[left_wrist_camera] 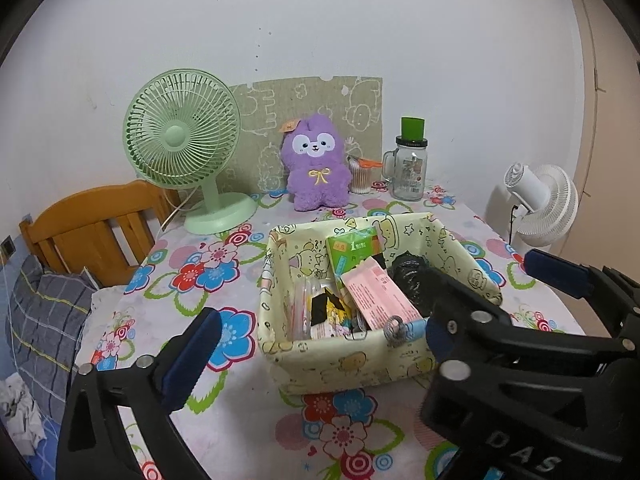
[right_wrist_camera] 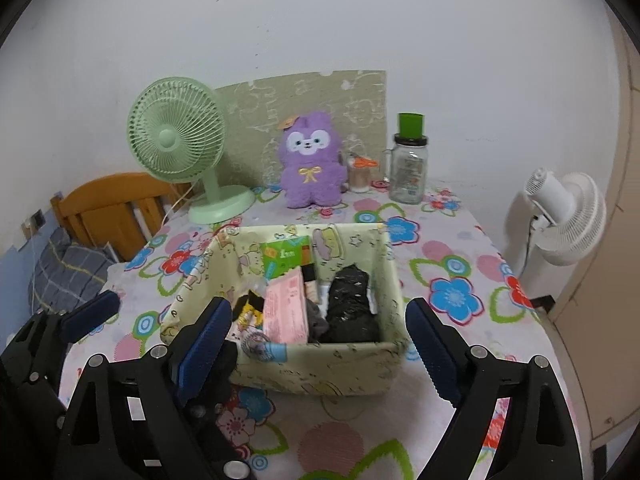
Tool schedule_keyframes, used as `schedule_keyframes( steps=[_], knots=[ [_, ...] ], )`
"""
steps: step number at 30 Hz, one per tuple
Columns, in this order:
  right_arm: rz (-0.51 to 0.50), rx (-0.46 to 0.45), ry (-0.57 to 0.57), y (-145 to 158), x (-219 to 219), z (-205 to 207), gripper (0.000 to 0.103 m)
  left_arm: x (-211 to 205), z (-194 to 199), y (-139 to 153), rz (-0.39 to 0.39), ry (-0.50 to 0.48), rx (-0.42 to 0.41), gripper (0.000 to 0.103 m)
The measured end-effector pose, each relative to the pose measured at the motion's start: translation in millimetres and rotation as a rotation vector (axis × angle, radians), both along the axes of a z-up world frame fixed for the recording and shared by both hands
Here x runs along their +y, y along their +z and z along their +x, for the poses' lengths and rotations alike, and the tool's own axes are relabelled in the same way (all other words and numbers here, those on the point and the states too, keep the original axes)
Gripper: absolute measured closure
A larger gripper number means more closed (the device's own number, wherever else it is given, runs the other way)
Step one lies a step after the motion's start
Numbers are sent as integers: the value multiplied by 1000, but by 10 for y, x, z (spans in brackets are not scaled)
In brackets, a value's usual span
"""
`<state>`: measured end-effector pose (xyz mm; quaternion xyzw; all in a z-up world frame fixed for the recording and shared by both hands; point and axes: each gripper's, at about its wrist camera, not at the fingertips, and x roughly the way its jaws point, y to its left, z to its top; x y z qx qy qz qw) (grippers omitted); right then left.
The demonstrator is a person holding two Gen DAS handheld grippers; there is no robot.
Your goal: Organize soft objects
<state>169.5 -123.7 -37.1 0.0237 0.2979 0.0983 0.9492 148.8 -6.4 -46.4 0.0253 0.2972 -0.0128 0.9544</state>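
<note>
Floral tablecloth point(right_wrist_camera: 460, 264); fabric bin point(right_wrist_camera: 320, 372) contents jumbled, right claw point(right_wrist_camera: 320, 348) blocking corner.

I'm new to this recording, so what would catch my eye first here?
A purple plush toy sits upright at the back of the flowered table, beside a green desk fan. In front, a pale yellow fabric storage bin holds packets and a crumpled black bag.

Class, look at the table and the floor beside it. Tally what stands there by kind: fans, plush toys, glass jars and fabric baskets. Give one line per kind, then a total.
Fans: 2, the green desk fan and the white floor fan
Plush toys: 1, the purple plush
Glass jars: 1, the glass jar
Fabric baskets: 1, the fabric basket
Total: 5
</note>
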Motion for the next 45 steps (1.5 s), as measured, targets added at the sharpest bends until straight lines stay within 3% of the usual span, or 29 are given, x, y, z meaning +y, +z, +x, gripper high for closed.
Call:
schedule_keyframes(
  steps=[24,41,45],
  knots=[
    [-54,-135,-44,358,-382,-875,0,40,-754,322,-15,-5,-84,0],
    [-40,-143,-107,426,-608,-1372,0,191,-1250,460,-90,24,-115,0],
    [-16,-151,-95,434,-636,-1472,0,187,-1286,467,-72,33,-110,0]
  ],
)
